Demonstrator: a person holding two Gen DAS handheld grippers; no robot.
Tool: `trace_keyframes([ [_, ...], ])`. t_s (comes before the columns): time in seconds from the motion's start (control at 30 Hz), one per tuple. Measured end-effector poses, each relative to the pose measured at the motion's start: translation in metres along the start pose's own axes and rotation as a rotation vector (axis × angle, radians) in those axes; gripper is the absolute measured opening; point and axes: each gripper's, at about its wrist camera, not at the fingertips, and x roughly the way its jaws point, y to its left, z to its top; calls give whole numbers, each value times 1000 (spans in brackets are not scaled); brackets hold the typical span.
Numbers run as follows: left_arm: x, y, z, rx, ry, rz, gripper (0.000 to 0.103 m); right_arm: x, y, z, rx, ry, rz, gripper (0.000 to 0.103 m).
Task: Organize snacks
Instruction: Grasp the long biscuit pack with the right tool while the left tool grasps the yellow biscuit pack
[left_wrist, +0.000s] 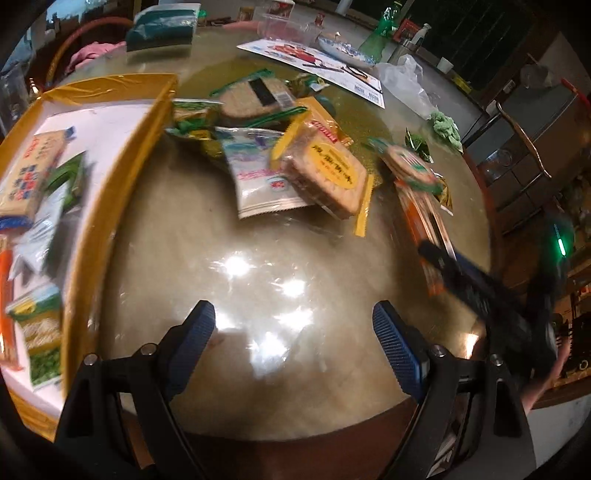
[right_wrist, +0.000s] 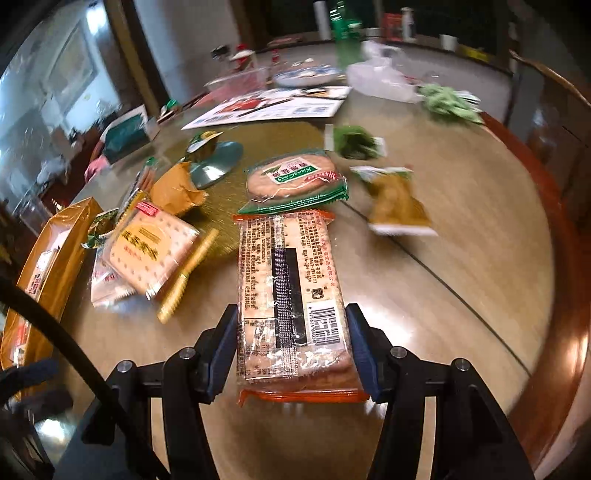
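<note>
Two grippers work over a glossy round beige table. The left gripper hangs over bare tabletop with its blue-padded jaws spread wide and nothing between them; beside it on its left sits a yellow cardboard tray already containing several snack packets. The right gripper has its jaws set against both long sides of a long orange-edged clear packet of crackers, barcode side up, whose far end reaches toward a round green-trimmed biscuit packet. Nearby lie a square yellow-trimmed cracker packet and an olive-yellow pouch, with a printed paper leaflet farther back.
</note>
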Motion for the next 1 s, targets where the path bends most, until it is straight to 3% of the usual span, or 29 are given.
trace_keyframes([
  [0.13,3,-6,25,-14,-38,26,87,-13,-11,-11,18,2,64,56],
  [0.3,17,-14,61,27,-77,113,87,-21,-4,-23,-61,46,227,55],
  [0.6,63,-36,99,161,-49,246,86,-25,-2,-36,-90,-24,164,55],
  [0.77,53,-62,66,302,-40,188,83,-28,-8,-38,-59,-30,190,56],
  [0.87,40,-72,40,379,10,70,83,-28,-18,-37,-4,-33,211,56],
  [1.0,17,-79,29,448,-27,48,85,-29,-29,-34,74,-53,176,56],
])
